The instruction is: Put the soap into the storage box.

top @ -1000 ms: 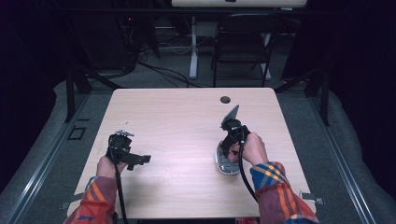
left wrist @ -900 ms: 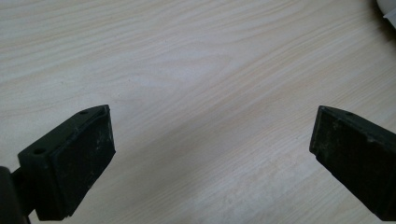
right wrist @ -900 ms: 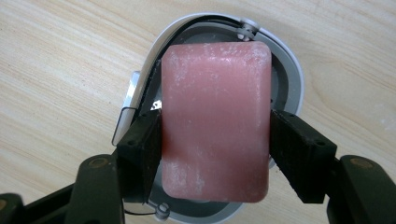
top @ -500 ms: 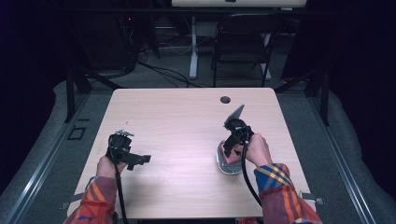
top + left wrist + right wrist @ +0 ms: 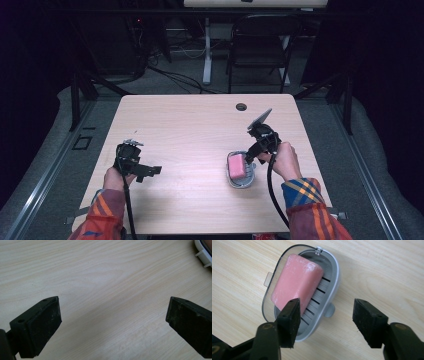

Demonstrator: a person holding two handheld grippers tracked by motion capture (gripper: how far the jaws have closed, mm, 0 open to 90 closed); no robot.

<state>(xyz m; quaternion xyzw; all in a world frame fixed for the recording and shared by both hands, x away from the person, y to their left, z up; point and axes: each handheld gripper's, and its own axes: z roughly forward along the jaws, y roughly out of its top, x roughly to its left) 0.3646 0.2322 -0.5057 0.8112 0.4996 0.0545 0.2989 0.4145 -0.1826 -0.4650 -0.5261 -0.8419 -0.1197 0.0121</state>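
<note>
Pink rectangular soap bar (image 5: 295, 287) lies in grey oval slotted plastic soap dish (image 5: 329, 287) with clear hinged lid, on right half of pale wood-grain table (image 5: 190, 135). Right gripper (image 5: 325, 320) just above dish's near end, jaws apart, holding nothing. Left gripper (image 5: 113, 325) well apart at table's left, over bare wood, jaws wide apart, empty. Dish's white edge at left gripper view's top right corner.

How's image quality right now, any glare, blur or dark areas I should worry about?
High view: table evenly lit, surroundings nearly black, picture soft. Left gripper view: a pale sheen on the wood, grain sharp. Right gripper view: pink soap and soap dish crisp, its clear lid slightly hazes the soap, no harsh glare.
</note>
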